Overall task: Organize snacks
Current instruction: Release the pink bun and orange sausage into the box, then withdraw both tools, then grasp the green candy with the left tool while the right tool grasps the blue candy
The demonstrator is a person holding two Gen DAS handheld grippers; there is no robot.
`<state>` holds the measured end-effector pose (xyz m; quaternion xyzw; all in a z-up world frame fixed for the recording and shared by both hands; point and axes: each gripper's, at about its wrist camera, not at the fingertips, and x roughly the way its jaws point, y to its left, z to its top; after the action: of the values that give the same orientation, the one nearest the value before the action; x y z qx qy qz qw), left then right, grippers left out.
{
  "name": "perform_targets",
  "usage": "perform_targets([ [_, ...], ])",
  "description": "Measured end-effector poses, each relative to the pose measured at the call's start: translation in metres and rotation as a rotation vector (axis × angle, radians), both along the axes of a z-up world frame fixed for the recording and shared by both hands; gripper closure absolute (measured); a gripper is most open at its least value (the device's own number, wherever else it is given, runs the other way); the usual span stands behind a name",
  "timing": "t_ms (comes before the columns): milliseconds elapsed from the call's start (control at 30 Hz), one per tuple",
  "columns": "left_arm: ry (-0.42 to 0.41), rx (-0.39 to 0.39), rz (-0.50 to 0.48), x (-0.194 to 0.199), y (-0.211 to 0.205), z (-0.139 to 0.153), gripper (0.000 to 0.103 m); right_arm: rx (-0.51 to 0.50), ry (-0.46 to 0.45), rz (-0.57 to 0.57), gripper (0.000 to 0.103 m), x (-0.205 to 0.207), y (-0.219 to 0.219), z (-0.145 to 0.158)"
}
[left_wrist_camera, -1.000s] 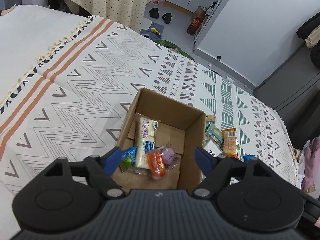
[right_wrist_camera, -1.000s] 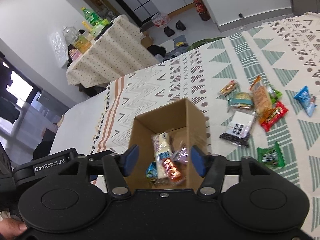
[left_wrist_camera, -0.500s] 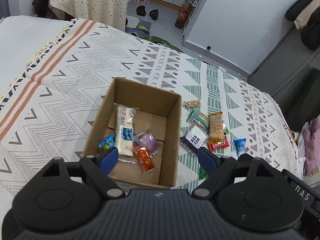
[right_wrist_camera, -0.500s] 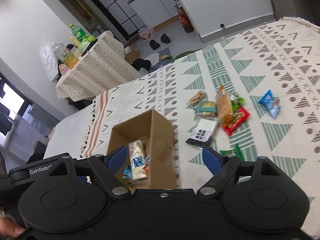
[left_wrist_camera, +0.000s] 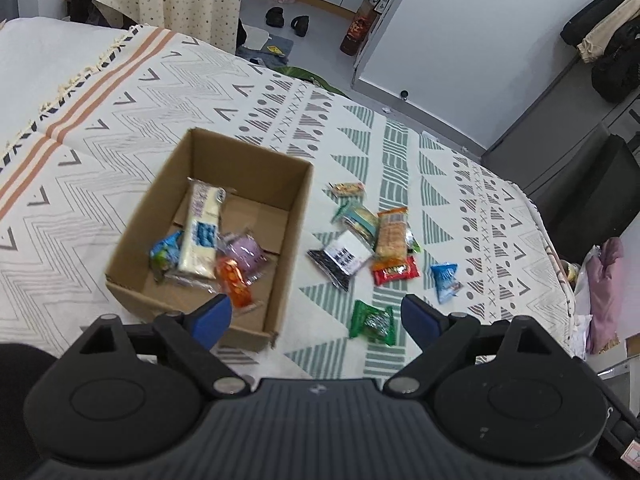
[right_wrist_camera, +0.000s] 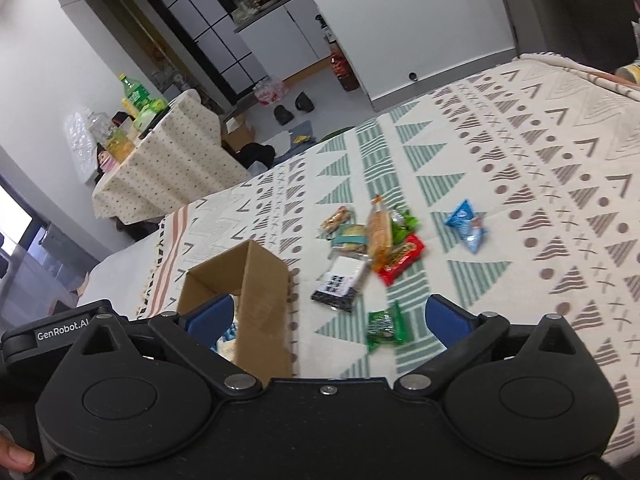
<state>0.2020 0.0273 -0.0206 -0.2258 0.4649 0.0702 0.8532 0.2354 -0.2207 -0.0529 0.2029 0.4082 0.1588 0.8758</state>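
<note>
An open cardboard box (left_wrist_camera: 297, 216) (right_wrist_camera: 262, 300) sits on the patterned bedspread and holds a long white packet (left_wrist_camera: 201, 232), a purple one, an orange one (left_wrist_camera: 234, 282) and a blue-green one. To its right lies a loose cluster: a black-and-white packet (left_wrist_camera: 342, 258) (right_wrist_camera: 340, 284), an orange cracker pack (left_wrist_camera: 391, 232) (right_wrist_camera: 379, 232), a red bar (left_wrist_camera: 396, 271), a blue pouch (left_wrist_camera: 445, 280) (right_wrist_camera: 466, 227) and a green packet (left_wrist_camera: 373, 322) (right_wrist_camera: 386, 326). My left gripper (left_wrist_camera: 316, 318) hangs open above the box's near right corner. My right gripper (right_wrist_camera: 328, 318) is open too, over the green packet.
The patterned bedspread (left_wrist_camera: 120, 128) covers a bed that ends at the right edge (left_wrist_camera: 556, 264). Beyond it are a floor with shoes (left_wrist_camera: 288, 20), a cloth-covered table with bottles (right_wrist_camera: 160, 152), and white cabinets. A thumb (right_wrist_camera: 14, 458) shows at the lower left of the right wrist view.
Both grippers have drawn back from over the box and swung right, so the loose snacks beside the box now come into view. Both stay open and empty.
</note>
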Motion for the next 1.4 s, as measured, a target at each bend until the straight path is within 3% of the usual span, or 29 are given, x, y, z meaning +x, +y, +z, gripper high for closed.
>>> perform_targets([
  [900,0.004,0.07,-0.082,0.006,-0.09,-0.016,0.012,0.075,0.053,-0.084,0.0,-0.005,-0.09,-0.042],
  [1400,0.092,0.085,-0.093,0.054,-0.114,-0.067,0.021,0.107,0.109,-0.092,0.006,0.04,-0.11,-0.084],
])
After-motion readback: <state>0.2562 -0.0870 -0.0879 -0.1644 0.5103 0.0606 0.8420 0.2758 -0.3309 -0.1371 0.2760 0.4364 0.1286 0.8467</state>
